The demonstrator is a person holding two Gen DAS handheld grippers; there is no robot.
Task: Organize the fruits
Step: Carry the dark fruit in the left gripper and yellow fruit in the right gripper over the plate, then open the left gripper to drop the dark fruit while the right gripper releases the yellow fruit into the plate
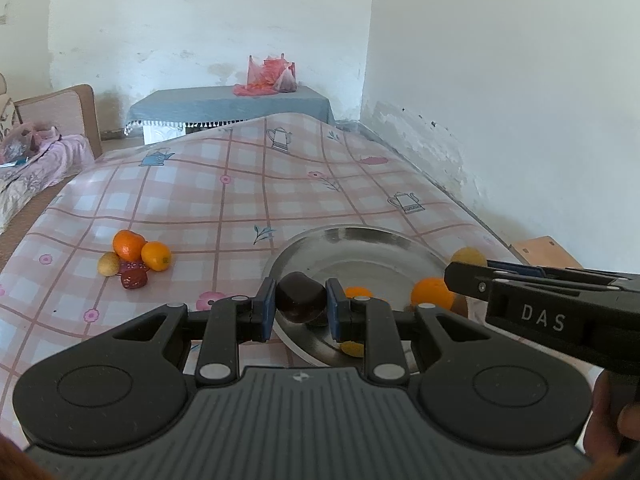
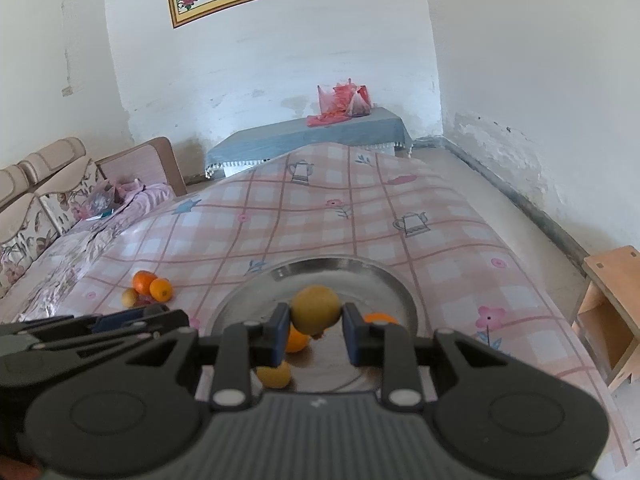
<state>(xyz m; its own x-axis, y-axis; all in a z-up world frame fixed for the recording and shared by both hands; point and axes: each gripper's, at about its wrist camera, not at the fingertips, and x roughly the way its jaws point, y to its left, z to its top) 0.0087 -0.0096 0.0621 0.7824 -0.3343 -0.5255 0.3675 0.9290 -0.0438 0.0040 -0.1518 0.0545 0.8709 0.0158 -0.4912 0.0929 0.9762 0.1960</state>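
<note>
Now the left gripper (image 1: 301, 303) clamps a dark fruit (image 1: 300, 297) over the plate (image 1: 360, 240) – the right gripper (image 2: 316, 322) grips a yellow fruit (image 2: 315, 311) above it. Beyond, 4 fruits (image 1: 134, 258) lie clustered on the cloth (image 1: 200, 192), well apart from the plate.

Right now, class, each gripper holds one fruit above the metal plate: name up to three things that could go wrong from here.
1. The yellow fruit is round and pinched only at its sides by the right gripper; released high, it could roll off the metal plate.
2. The dark fruit in the left gripper could land on fruit already in the plate, such as the orange.
3. The grippers sit close together and might collide.
</note>
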